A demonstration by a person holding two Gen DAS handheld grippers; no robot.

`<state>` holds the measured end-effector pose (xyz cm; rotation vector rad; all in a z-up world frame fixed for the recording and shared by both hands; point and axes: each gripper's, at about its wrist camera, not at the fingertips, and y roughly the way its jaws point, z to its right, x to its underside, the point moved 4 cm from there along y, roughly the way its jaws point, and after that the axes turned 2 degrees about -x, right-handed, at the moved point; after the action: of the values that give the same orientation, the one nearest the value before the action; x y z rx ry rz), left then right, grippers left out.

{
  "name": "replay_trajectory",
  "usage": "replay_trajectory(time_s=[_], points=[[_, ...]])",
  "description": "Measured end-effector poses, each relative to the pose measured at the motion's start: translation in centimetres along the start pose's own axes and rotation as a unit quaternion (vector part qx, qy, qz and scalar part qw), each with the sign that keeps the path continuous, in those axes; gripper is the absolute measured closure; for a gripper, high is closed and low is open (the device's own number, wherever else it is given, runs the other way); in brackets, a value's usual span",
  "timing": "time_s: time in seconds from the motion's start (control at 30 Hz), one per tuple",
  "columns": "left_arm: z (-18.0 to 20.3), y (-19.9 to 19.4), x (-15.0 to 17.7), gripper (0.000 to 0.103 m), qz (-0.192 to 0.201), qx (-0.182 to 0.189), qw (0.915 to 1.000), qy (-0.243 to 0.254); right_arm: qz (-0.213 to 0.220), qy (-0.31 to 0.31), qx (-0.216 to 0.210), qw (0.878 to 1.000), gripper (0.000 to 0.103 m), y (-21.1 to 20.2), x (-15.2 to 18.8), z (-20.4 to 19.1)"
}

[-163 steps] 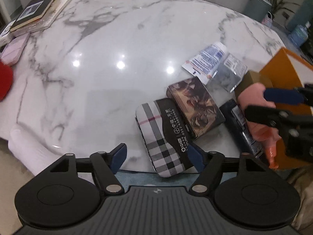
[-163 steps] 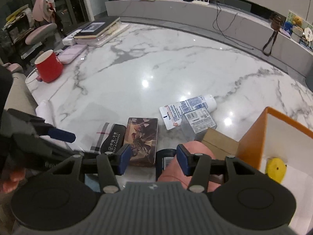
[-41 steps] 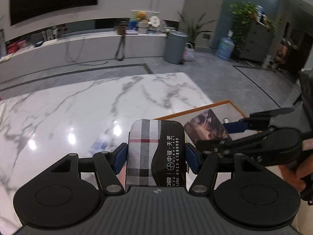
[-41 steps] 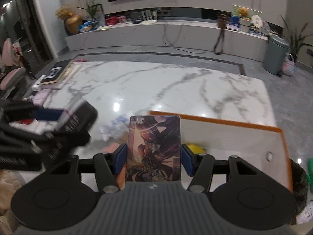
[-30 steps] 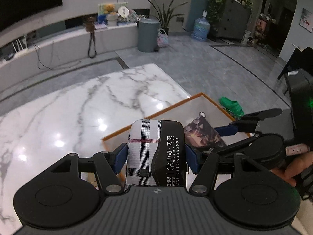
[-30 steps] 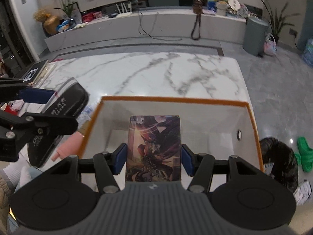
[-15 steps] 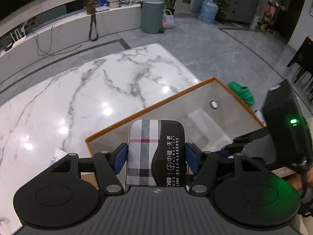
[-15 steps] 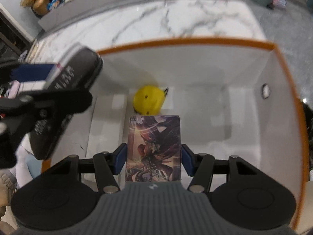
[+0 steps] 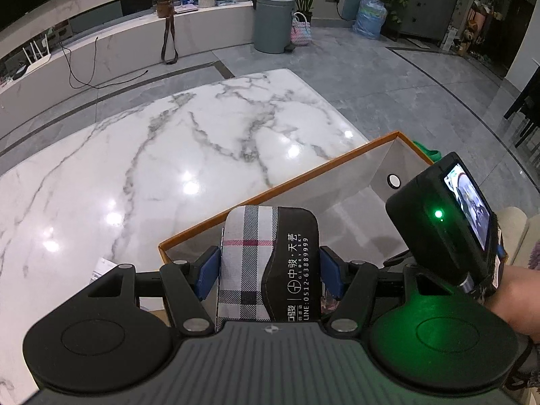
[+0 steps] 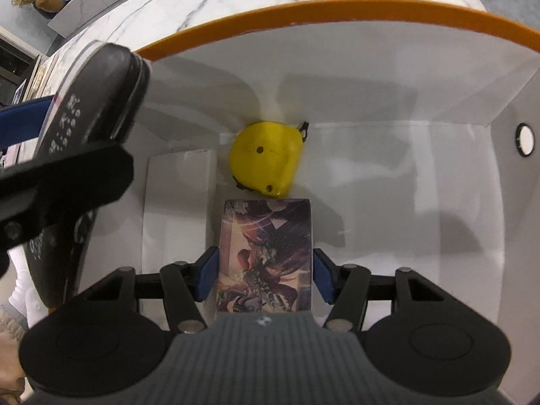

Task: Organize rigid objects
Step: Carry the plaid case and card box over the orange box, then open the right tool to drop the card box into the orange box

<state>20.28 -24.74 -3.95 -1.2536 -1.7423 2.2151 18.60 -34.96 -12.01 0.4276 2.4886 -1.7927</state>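
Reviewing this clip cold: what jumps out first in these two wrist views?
The orange-rimmed white box fills the right wrist view, a round yellow tape measure lying on its floor. The right gripper, deep inside, is opening around a flat box with dark fantasy artwork. The left gripper clamps a plaid-and-black case with white lettering over the box's near corner.

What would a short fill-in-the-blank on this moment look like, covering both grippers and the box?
1. The left gripper holds a case with a ____ fabric pattern.
2. The card box between the right gripper fingers, whose jaws are opening, hangs inside the white box with the ____ rim.
3. Already lying in the white box is a ____ tape measure.
4. The table under the white box has a ____ top.

Missing words: plaid; orange; yellow; marble
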Motion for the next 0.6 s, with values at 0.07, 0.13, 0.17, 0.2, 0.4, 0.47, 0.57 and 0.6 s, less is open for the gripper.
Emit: replay_trajectory(time_s=[0.07,0.13,0.17,0.2,0.4,0.47,0.57,0.6], points=[[0.0,0.1,0.1,0.031,-0.001,0.004,1.0000,-0.001,-0.001,0.000,-0.007,1.000,0.044,0.0,0.2,0.0],[-0.1,0.3,0.2,0.031,-0.002,0.008,1.0000,-0.003,0.005,-0.001,-0.013,1.000,0.044,-0.4,0.3,0.2],[0.0,0.3,0.3,0.031,-0.003,0.010,0.9999,-0.003,0.007,-0.002,-0.014,1.000,0.044,-0.6,0.4,0.3],[0.0,0.3,0.3,0.031,-0.003,0.011,0.9999,-0.003,0.006,-0.002,-0.015,1.000,0.045,-0.8,0.6,0.4],[0.1,0.3,0.5,0.031,-0.003,0.014,0.9999,-0.006,0.007,0.016,-0.017,1.000,0.076,-1.2,1.8,1.3],[0.1,0.3,0.5,0.031,-0.004,0.016,0.9998,-0.010,0.010,0.029,-0.034,0.999,0.078,-1.0,2.0,1.4],[0.4,0.2,0.6,0.031,-0.007,0.020,0.9997,-0.014,0.015,0.034,-0.035,0.999,0.079,-1.1,2.2,1.4],[0.5,0.2,0.7,0.031,-0.008,0.023,0.9996,-0.014,0.018,0.031,-0.034,0.999,0.080,-1.3,2.3,1.4]])
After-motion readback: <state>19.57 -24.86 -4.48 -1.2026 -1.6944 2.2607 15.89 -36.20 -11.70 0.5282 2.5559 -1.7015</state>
